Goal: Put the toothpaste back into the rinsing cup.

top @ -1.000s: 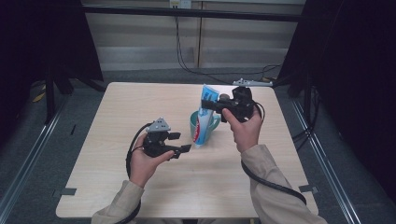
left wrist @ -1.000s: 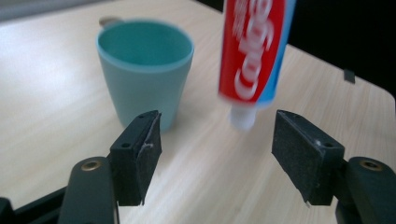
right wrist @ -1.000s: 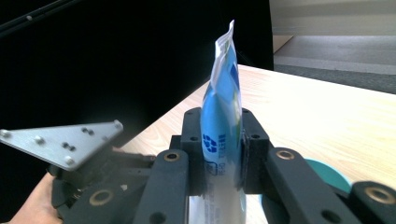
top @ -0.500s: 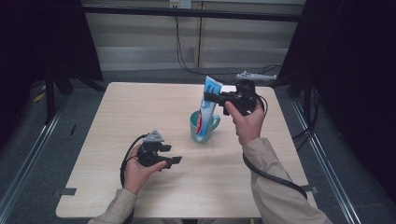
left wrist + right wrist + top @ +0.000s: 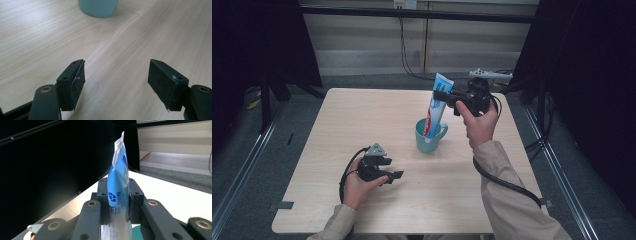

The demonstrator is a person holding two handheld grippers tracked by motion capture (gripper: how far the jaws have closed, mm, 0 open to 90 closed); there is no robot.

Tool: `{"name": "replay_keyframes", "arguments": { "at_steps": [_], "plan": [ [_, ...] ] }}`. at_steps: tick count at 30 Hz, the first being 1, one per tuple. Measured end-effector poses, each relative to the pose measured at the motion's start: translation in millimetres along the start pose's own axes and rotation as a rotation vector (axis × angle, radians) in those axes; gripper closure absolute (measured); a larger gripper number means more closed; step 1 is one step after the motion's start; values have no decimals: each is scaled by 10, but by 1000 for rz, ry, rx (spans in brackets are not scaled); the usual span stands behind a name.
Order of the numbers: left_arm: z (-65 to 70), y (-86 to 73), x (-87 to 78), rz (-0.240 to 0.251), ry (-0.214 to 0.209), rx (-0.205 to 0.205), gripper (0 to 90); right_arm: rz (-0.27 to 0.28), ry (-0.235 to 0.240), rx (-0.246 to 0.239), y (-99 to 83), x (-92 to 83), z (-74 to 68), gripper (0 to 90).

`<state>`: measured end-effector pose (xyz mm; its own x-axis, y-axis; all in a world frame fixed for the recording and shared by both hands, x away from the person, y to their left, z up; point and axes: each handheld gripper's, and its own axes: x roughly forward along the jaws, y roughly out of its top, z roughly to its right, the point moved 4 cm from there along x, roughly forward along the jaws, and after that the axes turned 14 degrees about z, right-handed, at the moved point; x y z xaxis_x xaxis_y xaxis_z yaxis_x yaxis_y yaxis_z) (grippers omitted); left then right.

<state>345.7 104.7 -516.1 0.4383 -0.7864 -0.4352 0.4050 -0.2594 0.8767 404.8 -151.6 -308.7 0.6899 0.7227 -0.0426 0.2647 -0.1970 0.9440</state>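
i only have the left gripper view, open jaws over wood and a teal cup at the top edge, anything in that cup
Observer: Yes, a blue and white toothpaste tube stands tilted in the mug, lower end inside.
Operator: is the other gripper near it
Observer: The right gripper is shut on the tube's upper part, well above the mug's rim.
Operator: and where am i relative to the mug
Observer: In the high view the left gripper sits nearer the person and left of the mug, apart from it, low over the table.
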Motion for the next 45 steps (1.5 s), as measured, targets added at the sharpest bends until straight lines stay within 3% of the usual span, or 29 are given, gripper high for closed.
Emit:
{"name": "replay_keyframes", "arguments": {
  "at_steps": [13, 23, 29, 39, 45],
  "plan": [
    [-23, -48, 16, -5, 25, 54, 284, 15, -29, 5, 66, 69, 126, 759],
    [-54, -133, -3, -20, 43, 61, 273, 15, -58, -11, 24, 140, 202, 759],
    [-61, -178, 9, -18, 31, 64, 271, 7, -77, -13, -47, 196, 271, 758],
    [-33, -205, 23, -28, 40, 144, 251, 7, -104, -22, -113, 293, 353, 758],
    [-17, -211, 34, -33, 39, 169, 233, 7, -123, -18, -189, 343, 377, 757]
  ]
}}
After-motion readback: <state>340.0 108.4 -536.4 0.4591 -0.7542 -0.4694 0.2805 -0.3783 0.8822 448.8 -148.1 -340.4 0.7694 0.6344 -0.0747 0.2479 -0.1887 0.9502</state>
